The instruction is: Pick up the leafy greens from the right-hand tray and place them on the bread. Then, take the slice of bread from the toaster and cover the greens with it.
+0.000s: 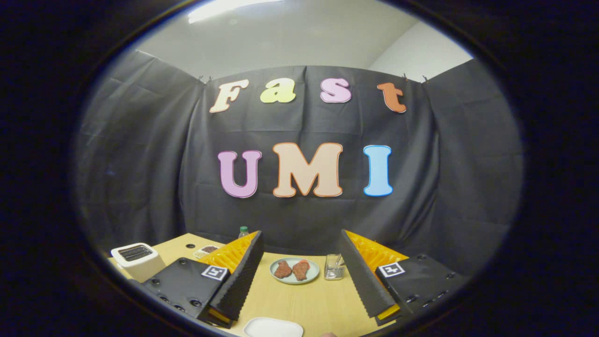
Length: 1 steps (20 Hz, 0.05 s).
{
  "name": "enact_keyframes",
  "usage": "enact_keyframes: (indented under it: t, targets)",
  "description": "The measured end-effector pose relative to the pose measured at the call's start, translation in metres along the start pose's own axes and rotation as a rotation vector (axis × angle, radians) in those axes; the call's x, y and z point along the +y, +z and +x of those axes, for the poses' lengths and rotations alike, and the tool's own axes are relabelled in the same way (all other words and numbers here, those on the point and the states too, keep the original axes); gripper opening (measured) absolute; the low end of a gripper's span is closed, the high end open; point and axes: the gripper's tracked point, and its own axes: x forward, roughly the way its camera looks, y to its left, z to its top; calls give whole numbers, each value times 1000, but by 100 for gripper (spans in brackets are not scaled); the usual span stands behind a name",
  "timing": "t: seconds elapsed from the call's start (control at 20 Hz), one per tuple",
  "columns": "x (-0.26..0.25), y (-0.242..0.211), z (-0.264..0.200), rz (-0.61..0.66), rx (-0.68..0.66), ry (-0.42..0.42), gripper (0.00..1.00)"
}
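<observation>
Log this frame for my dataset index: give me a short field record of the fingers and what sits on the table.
gripper: fingers open, spread wide, nothing between them
toaster: white, beyond the left finger on the wooden table
round plate: ahead between the fingers, holding two reddish-brown pieces
clear glass: beside the plate, to its right
bottle: green cap, at the table's back
white dish: nearest, between the fingers

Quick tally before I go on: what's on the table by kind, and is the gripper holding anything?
Toaster: 1
Plates: 2, grey plate with meat, white plate
Meat pieces: 2
Glass cup: 1
Bottle: 1
Small tray: 1
Total: 8
Gripper: open, holding nothing.
</observation>
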Motion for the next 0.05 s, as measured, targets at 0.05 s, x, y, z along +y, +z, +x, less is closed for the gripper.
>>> enact_keyframes:
  t: [0.05]
  targets:
    - [-1,2,0,-1,-6,-3,100]
